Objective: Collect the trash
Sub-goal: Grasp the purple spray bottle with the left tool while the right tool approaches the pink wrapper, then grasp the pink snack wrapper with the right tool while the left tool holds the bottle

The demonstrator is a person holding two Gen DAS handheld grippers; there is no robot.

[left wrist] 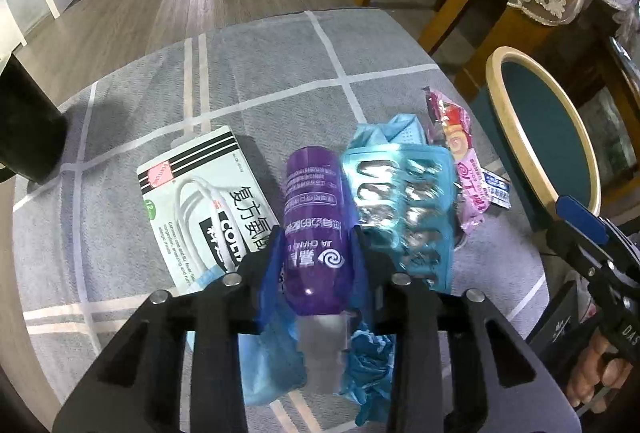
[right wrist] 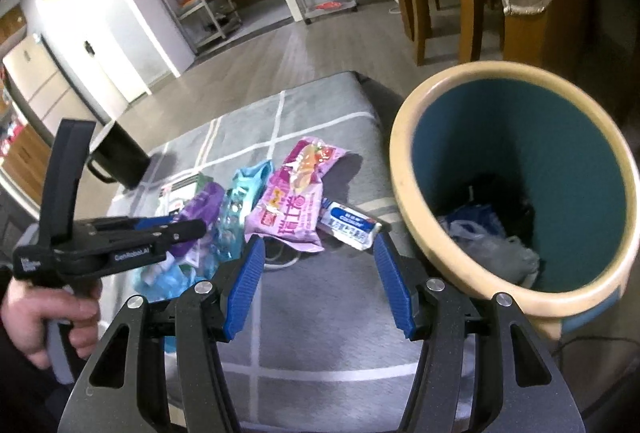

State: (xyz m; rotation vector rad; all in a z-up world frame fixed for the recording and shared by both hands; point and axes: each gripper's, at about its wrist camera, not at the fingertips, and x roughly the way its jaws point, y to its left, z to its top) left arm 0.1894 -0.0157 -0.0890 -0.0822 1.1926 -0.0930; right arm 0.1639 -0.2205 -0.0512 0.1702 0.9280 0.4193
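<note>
Grey checked cloth [left wrist: 280, 73] — medicine box [left wrist: 200, 201], wrappers [right wrist: 292, 193]

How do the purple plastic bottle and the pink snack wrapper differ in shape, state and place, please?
The purple plastic bottle is a rigid cylinder; the pink snack wrapper is flat and crinkled. The bottle sits between the left gripper's blue pads, which touch its sides; the wrapper lies free, with the open right gripper short of it. The wrapper lies nearer the teal bin. Both carry printed text and rest on the grey checked cloth.
</note>
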